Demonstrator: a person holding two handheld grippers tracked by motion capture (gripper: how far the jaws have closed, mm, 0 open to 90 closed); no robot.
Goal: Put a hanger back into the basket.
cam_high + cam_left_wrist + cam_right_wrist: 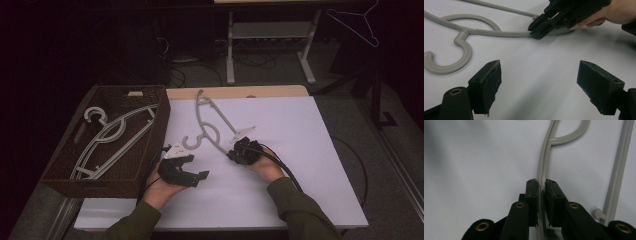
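A grey plastic hanger (201, 114) lies flat on the white table, its hook (191, 144) pointing toward the person. My right gripper (234, 152) is shut on the hanger's lower arm; in the right gripper view the thin bar (544, 157) runs straight between the two pads (532, 191), with the gripper (541, 185) clamped around it. My left gripper (199, 167) rests low on the table just below the hook, jaws wide open and holding nothing. The left gripper view has the hook (464, 53) ahead on the left, the right gripper (537, 32) pinching the bar, and my own gripper (539, 75) open.
A dark wicker basket (161, 125) stands at the table's left edge with more grey hangers (110, 135) inside. Another hanger (357, 25) hangs at the upper right, beyond the table. Behind the table stand a white frame's legs and floor cables.
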